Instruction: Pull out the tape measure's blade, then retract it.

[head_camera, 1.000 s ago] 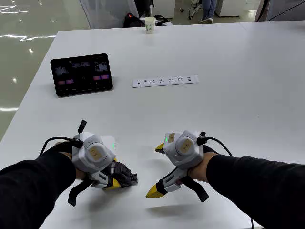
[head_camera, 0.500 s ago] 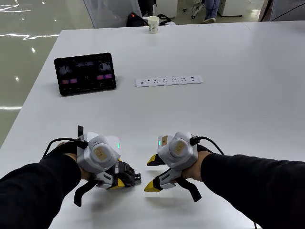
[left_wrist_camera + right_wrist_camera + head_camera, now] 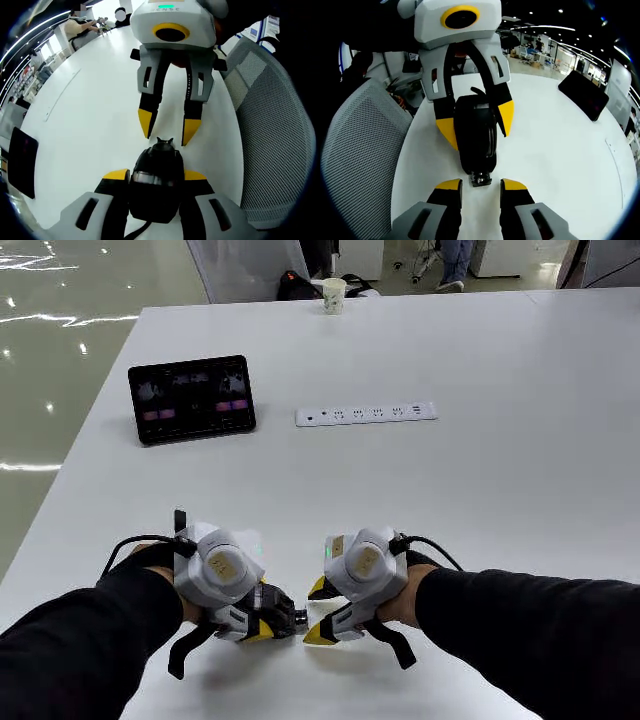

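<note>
Head view: the left gripper [image 3: 256,612] is clamped on the tape measure [image 3: 278,608], which it holds low over the near edge of the table [image 3: 450,490]. The case's long axis runs from 9 to 3 o'clock, and the blade hook [image 3: 298,617] projects at the 3 o'clock end. The right gripper [image 3: 318,610] sits just beside that end, at 3 o'clock from the case, with its jaws parted and its yellow tips at 12 and 6 o'clock of the hook. Left gripper view: the left gripper [image 3: 155,175] grips the tape measure [image 3: 156,192] by its flanks. The blade hook [image 3: 164,143] points to 12 o'clock, straight at the gap of the right gripper [image 3: 167,127], whose tips stand either side of it without touching. Right gripper view: the right gripper [image 3: 481,186] is moderately open and holds nothing. The blade hook [image 3: 480,178] lies at the mouth of its gap, and the tape measure [image 3: 477,137] extends from there to 12 o'clock, held in the left gripper [image 3: 476,125]. Assessment: the right gripper is the nearer tool for the pull. Closure on the hook, then withdrawal along the case axis, appears to be the next step.
</note>
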Tool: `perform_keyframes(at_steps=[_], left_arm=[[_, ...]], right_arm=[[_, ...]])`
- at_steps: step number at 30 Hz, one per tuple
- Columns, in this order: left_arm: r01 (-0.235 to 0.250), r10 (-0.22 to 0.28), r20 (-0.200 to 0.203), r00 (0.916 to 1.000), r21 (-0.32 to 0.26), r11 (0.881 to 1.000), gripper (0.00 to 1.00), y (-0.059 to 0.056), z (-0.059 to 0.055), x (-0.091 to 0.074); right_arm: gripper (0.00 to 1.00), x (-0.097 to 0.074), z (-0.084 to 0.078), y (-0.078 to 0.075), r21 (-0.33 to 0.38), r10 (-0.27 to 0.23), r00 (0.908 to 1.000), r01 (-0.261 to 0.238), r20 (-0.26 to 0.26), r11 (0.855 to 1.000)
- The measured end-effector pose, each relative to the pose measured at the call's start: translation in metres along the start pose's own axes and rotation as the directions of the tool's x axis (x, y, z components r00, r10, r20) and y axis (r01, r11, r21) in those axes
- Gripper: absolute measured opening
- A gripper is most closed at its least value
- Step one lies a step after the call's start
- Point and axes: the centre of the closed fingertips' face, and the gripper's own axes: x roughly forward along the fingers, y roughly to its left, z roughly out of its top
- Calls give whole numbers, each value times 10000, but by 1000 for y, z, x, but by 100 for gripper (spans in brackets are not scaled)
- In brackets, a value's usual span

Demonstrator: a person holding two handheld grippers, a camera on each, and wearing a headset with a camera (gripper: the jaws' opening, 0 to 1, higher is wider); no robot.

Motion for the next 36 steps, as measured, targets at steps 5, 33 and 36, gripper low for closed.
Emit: perform_keyframes(at_steps=[5, 33, 36], left_arm=[[-41, 41, 26, 10000, -86, 10000, 33, -1, 0, 0], [130, -129, 121, 9998, -106, 9999, 33, -2, -2, 0], [87, -85, 117, 9999, -121, 9999, 33, -2, -2, 0]], right_arm=[[20, 3, 1, -2, -367, -29, 9998, 22, -176, 9993], [11, 14, -2, 0, -597, 434, 9971, -471, -622, 9971], [10, 13, -3, 0, -677, 464, 9973, -502, -570, 9964]])
